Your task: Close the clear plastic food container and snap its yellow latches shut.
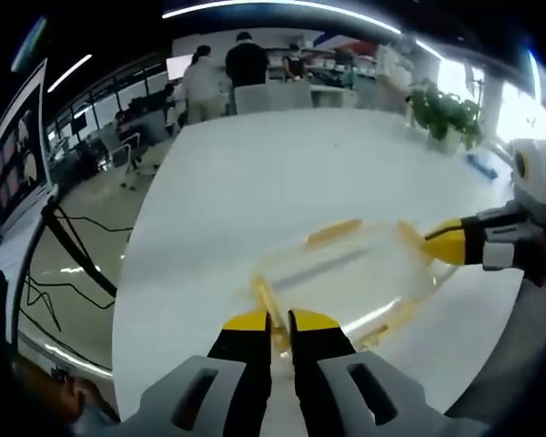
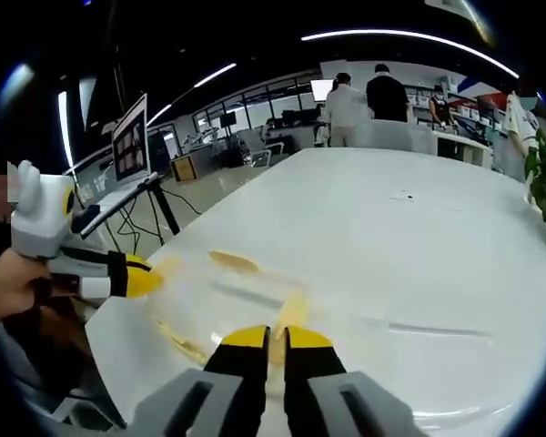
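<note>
The clear plastic container (image 1: 346, 273) lies on the white table (image 1: 255, 173), its lid on top and yellow latches (image 1: 335, 232) along its sides. In the left gripper view my left gripper (image 1: 280, 320) sits at the container's near end, jaws nearly together with a yellow latch (image 1: 266, 300) in the narrow gap. My right gripper (image 1: 441, 248) comes in from the right and touches the opposite end. In the right gripper view, my right gripper (image 2: 276, 339) is closed around a yellow latch (image 2: 291, 314) of the container (image 2: 227, 291). My left gripper (image 2: 146, 275) meets the far end, held by a hand.
A potted plant (image 1: 446, 114) stands at the table's far right. People (image 1: 246, 64) stand by desks beyond the table's far end. A screen on a stand (image 1: 18, 155) with cables is on the floor to the left. The table edge (image 2: 118, 355) runs close to the container.
</note>
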